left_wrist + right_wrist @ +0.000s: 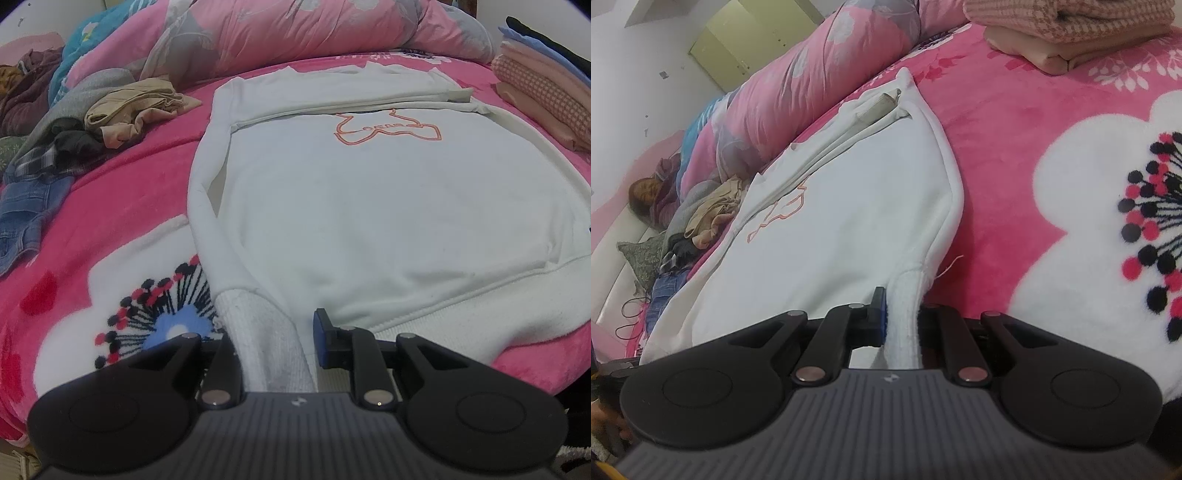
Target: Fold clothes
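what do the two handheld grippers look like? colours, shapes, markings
Both look identical. The left gripper and right gripper each have a dark grey ribbed body with a small pale logo at its front edge, flanked by two rounded black lobes with circular recesses. Black linkage bars with silver pivot pins carry black fingers with blue pads. No cables, hands or sleeves in view.

The sweatshirt (369, 206) is soft, matt white cotton-like cloth with ribbed knit cuffs (262, 332) and an orange stitched outline. The blanket (122, 184) beneath is fuzzy pink fleece. Each claw, left claw (273, 343) and right claw (901, 317), is matt black plastic with shiny metal pins. Jeans (26, 210) are coarse denim.
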Tool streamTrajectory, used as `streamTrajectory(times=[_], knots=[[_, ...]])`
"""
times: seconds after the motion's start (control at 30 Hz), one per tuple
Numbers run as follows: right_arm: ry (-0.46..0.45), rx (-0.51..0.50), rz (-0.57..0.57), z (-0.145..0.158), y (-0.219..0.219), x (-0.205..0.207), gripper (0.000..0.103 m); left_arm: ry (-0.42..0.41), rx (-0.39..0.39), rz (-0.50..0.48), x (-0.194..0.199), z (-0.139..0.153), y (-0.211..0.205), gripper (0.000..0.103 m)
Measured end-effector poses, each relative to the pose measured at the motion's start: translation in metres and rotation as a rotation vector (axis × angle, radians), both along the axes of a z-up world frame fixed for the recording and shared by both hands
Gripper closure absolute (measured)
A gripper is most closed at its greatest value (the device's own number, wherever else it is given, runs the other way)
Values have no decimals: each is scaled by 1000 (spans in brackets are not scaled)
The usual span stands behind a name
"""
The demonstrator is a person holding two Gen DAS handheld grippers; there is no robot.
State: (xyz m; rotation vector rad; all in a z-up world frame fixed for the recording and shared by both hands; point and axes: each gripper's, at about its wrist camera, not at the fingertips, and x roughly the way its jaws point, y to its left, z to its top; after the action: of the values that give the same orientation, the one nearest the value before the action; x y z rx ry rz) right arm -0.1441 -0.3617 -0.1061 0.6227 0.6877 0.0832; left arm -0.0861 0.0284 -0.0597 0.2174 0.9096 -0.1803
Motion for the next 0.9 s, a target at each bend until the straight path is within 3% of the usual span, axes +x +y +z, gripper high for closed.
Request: streamTrajectory(times=[0.63, 0.8, 0.9], knots=[[-8, -35, 4, 0, 4, 1, 97, -36, 24, -14, -4, -2, -2, 85], [-23, -133, 14, 8, 16, -1, 98, -76, -47, -7, -12, 0, 11, 95], [-42, -130, -3, 13, 16, -7, 99, -88, -119, 22, -16, 4, 25, 97]])
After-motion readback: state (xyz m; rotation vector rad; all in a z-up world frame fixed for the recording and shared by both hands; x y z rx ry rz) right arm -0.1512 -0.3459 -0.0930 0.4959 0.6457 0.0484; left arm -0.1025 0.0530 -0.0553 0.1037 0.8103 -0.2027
